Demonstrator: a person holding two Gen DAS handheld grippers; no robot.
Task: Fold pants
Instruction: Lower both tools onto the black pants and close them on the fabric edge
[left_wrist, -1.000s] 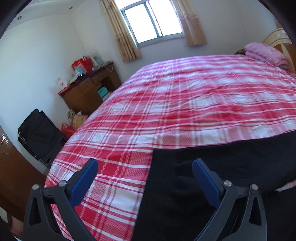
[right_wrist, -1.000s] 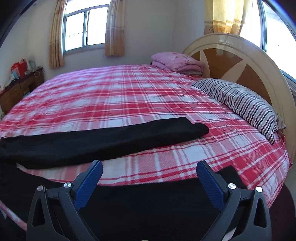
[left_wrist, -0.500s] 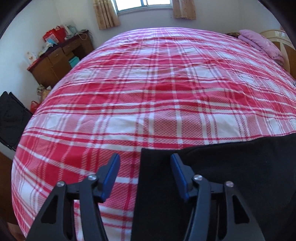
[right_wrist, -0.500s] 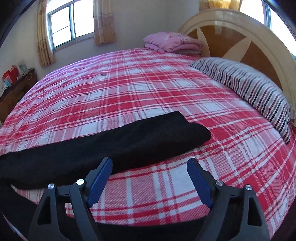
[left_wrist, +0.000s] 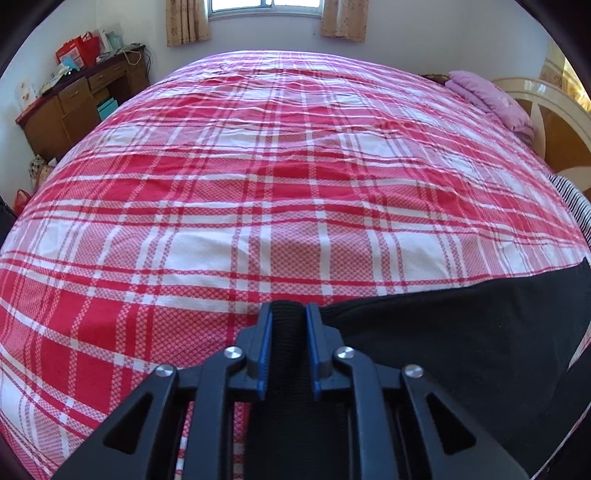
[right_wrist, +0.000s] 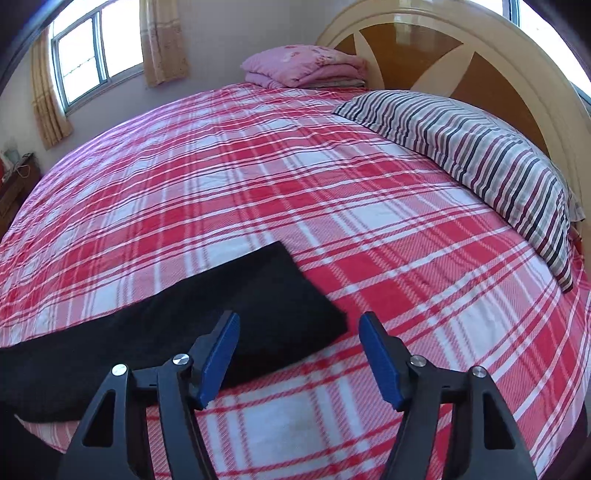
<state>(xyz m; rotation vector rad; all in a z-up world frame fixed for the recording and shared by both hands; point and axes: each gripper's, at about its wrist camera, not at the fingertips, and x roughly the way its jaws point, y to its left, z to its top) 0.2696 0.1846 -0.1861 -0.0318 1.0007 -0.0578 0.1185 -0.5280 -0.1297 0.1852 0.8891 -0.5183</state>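
left gripper (left_wrist: 289, 314) dropped onto the near-left corner of the black pants (left_wrist: 461, 332), jaws closing, pinching that edge | right gripper (right_wrist: 299, 325) slid over the leg's right end, jaws half-wide and closing, gripping nothing | pants along near side of plaid bed (right_wrist: 258, 177)

pants (right_wrist: 184, 332): matt black cloth | bedsheet (left_wrist: 258, 184): woven plaid cotton | headboard (right_wrist: 480, 85): glossy wood

left claw (left_wrist: 289, 314) closing on black pants (left_wrist: 461, 332), plaid bedspread (left_wrist: 258, 177)
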